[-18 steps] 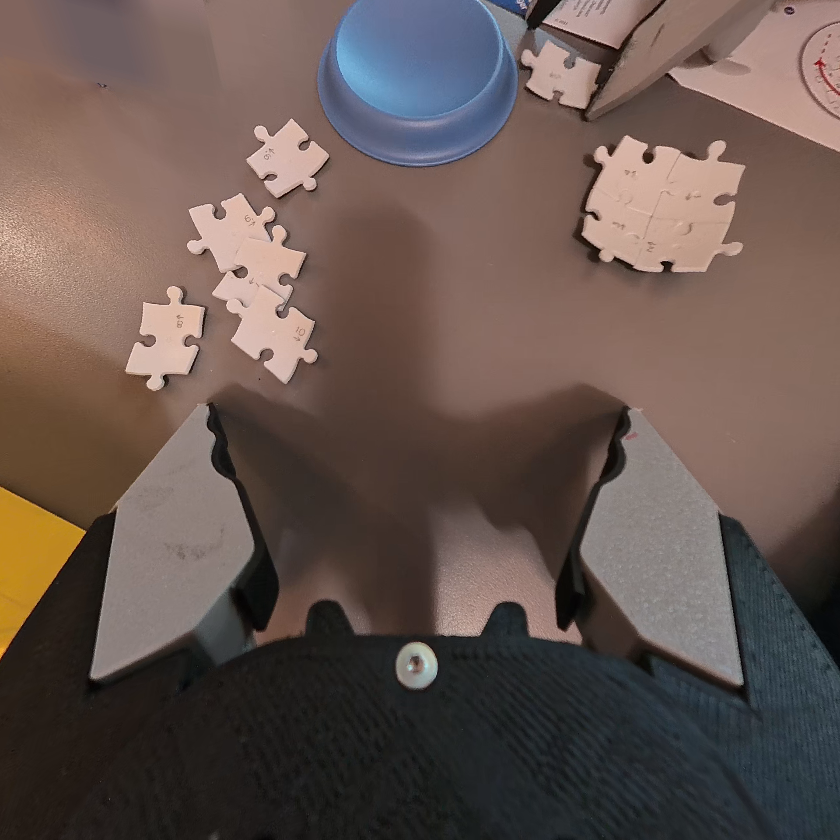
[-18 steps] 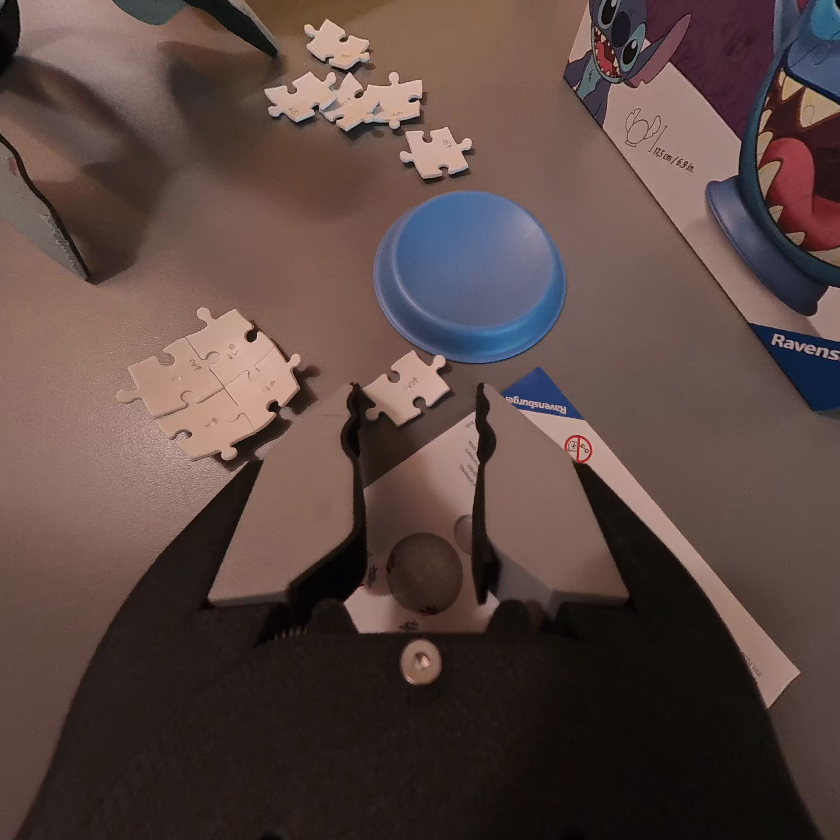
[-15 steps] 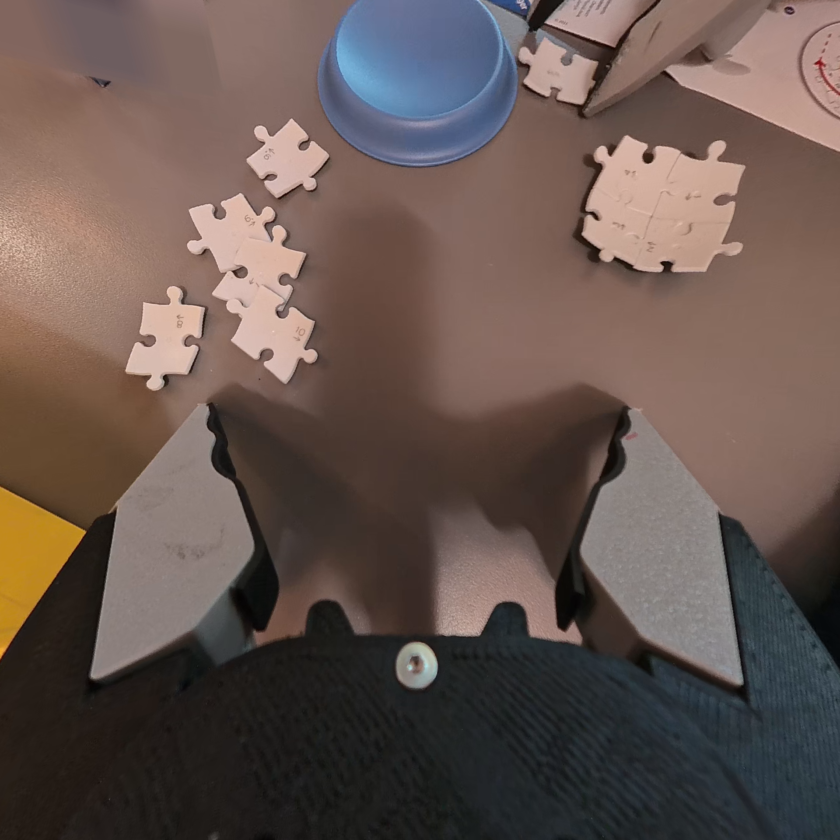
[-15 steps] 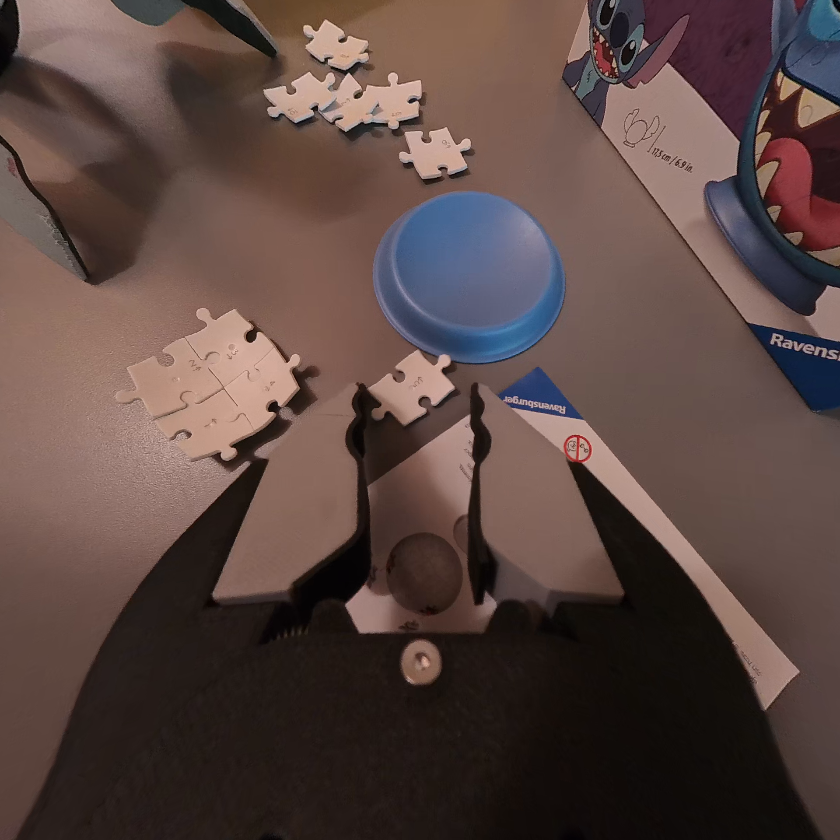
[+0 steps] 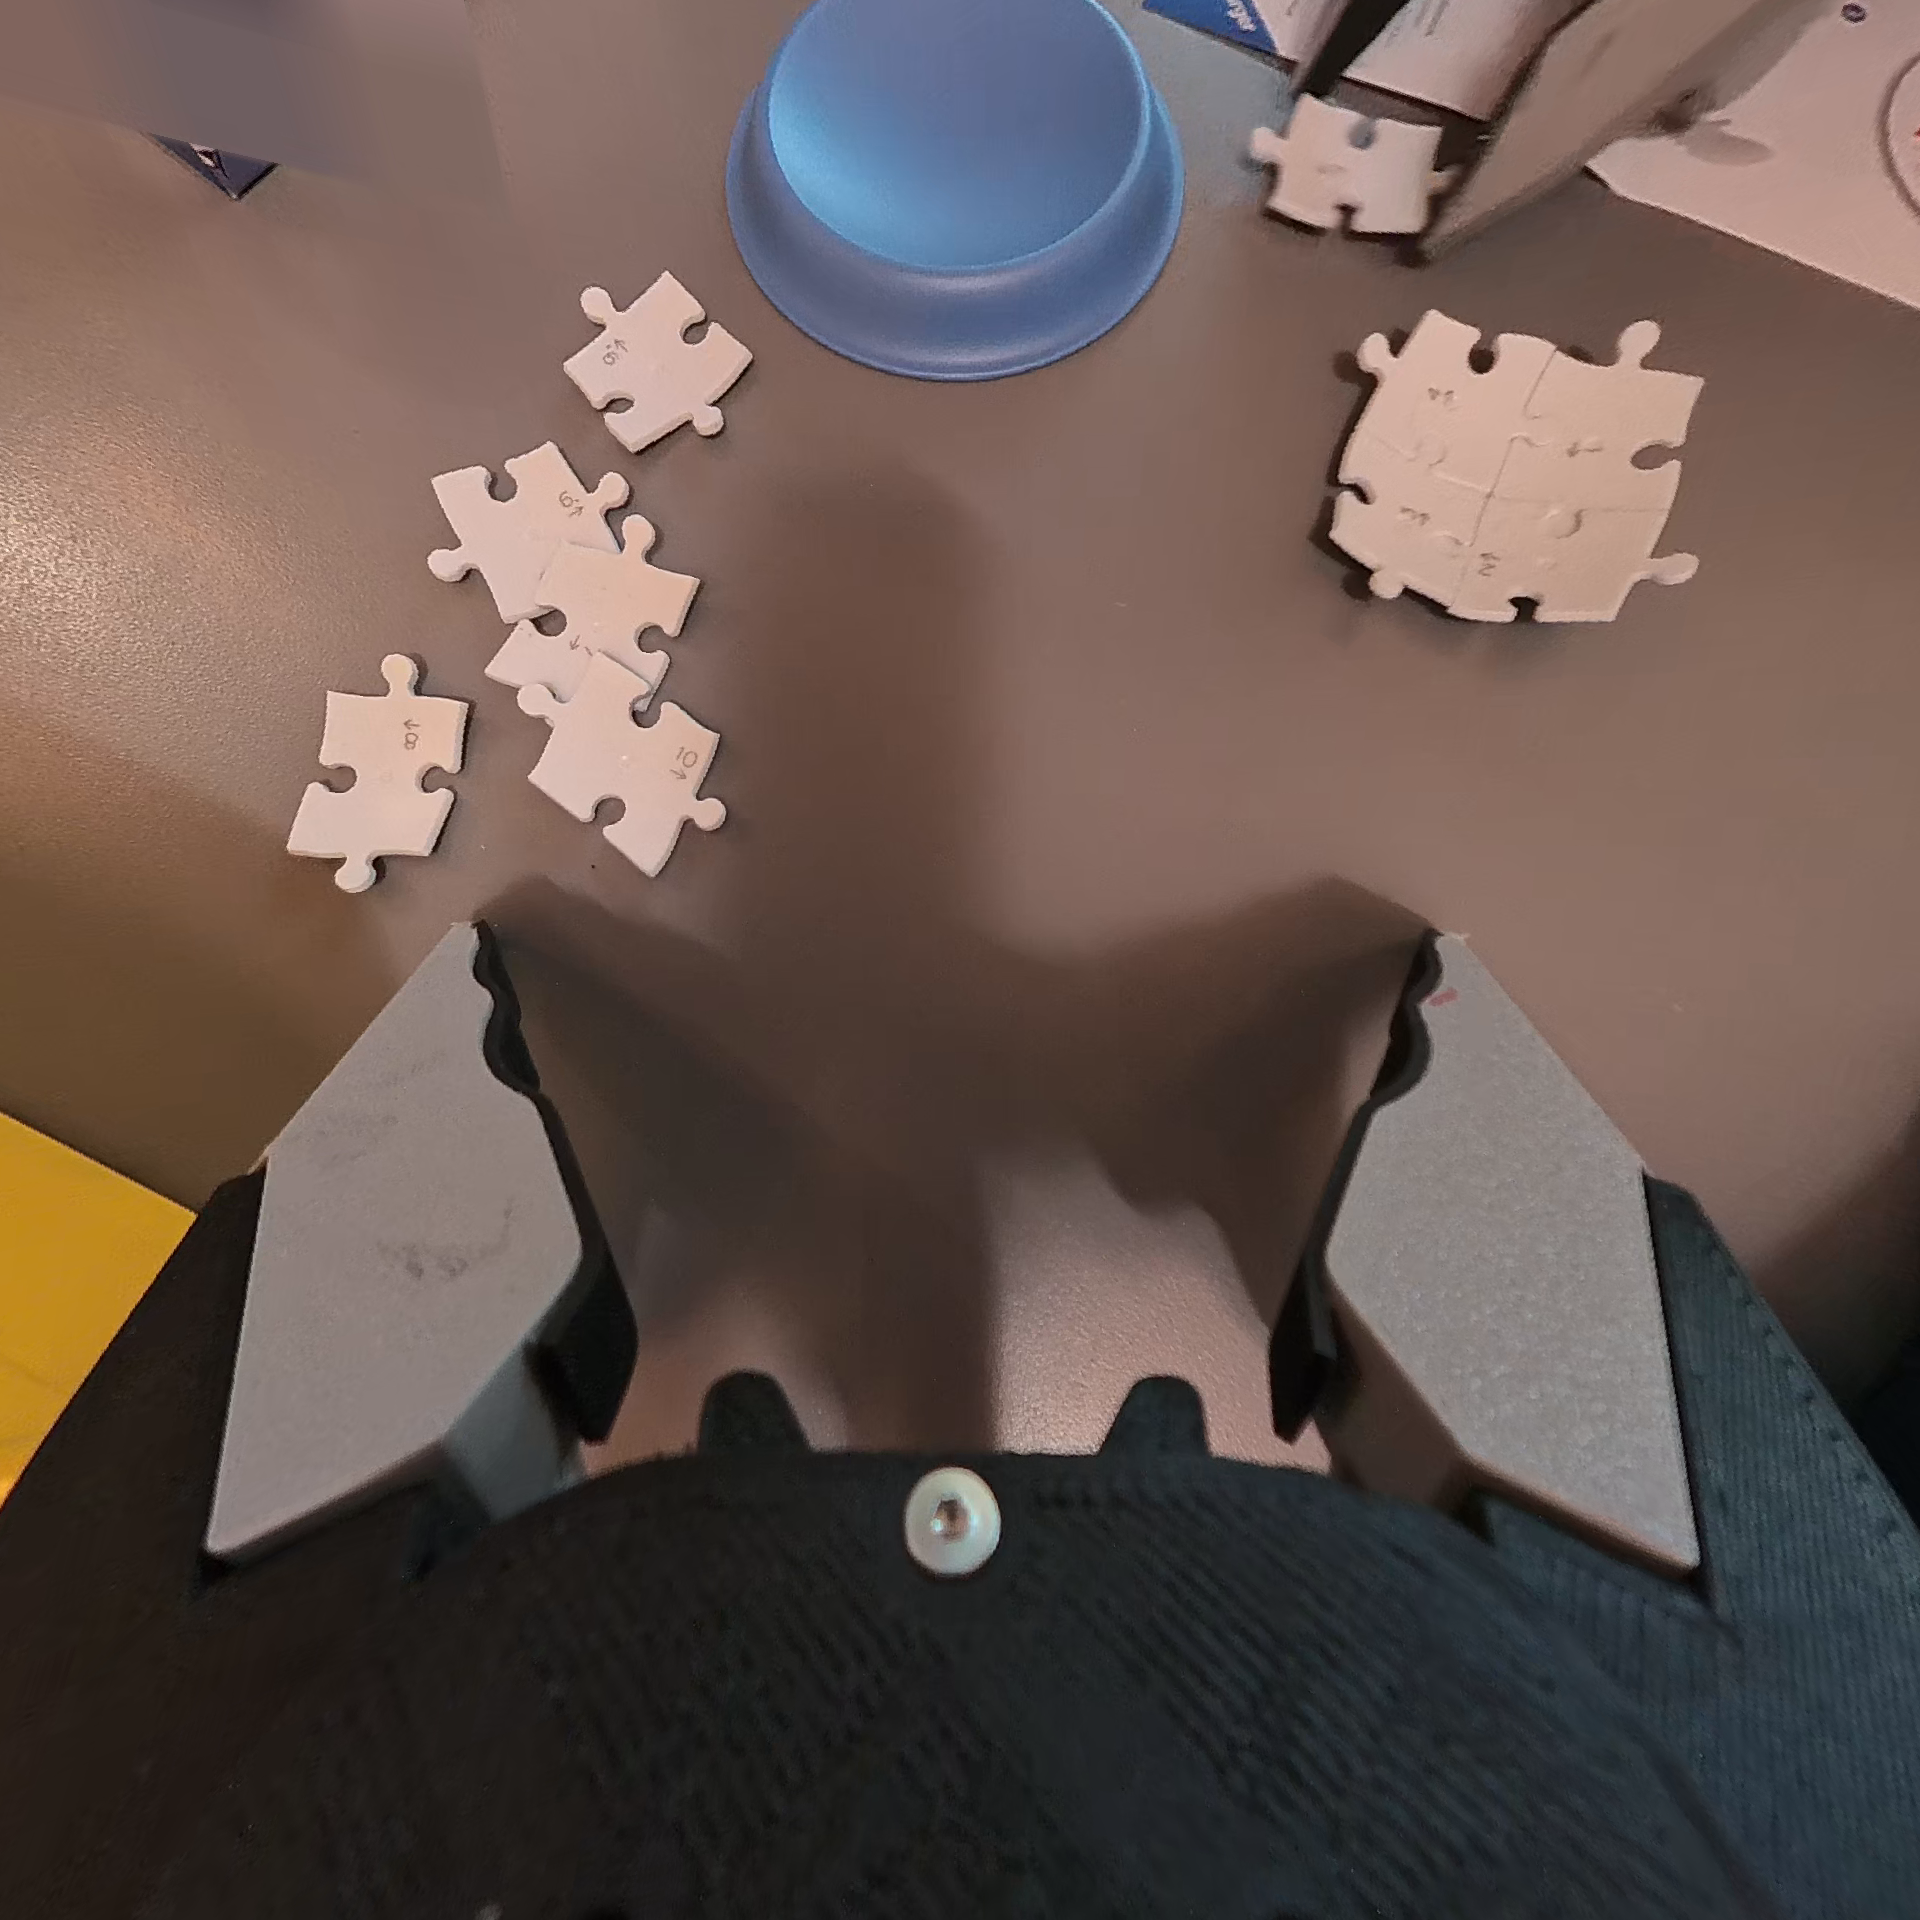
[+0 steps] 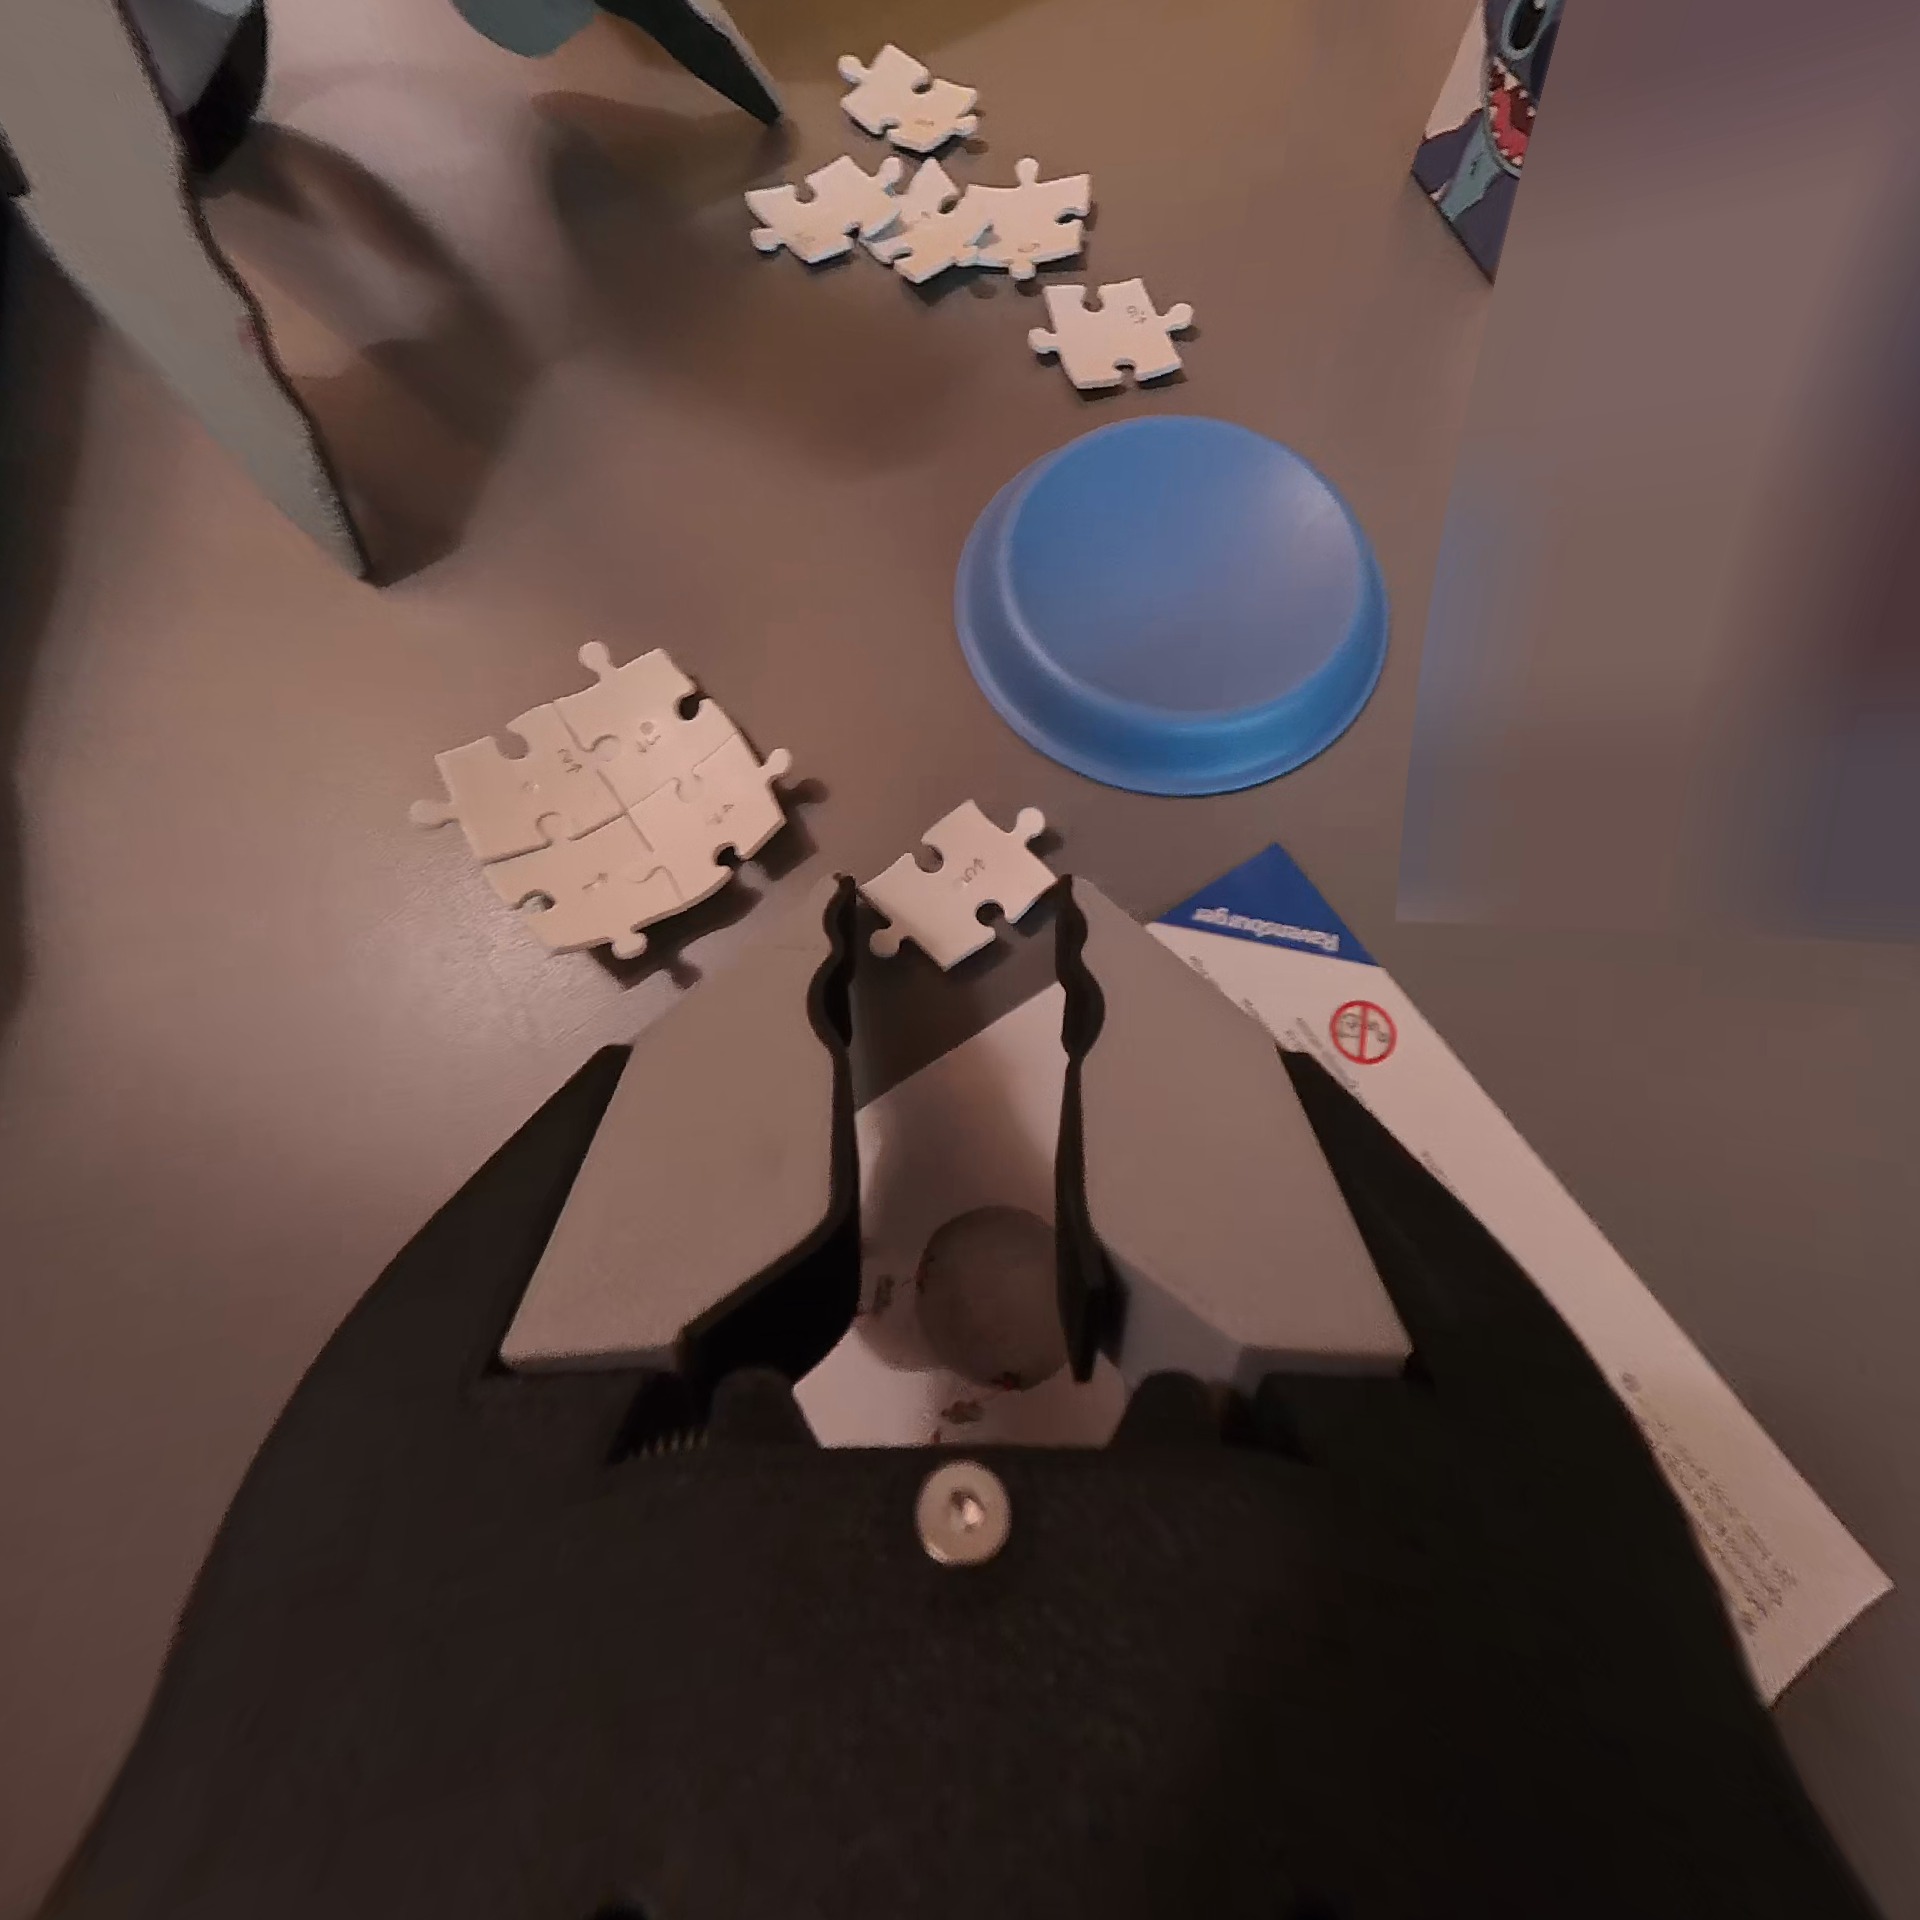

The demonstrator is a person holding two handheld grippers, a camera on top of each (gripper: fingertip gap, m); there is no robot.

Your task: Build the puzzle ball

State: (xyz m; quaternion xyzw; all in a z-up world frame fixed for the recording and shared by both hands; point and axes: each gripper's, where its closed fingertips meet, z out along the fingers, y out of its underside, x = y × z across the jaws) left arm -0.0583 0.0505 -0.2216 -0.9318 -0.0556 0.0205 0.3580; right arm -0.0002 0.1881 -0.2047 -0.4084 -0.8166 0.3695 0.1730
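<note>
Left gripper (image 5: 956, 935): spread wide, 2 grey fingers (image 5: 416, 1195) far apart, nothing between them, held low and angled down toward the surface. Right gripper (image 6: 954, 899): narrowed to a slim gap, 2 fingertips (image 6: 1122, 997) pointed forward and down, apparently pinching something thin at the very tips; seen blurred in the left wrist view.

Bare table (image 5: 1039, 727) between piece clusters
</note>
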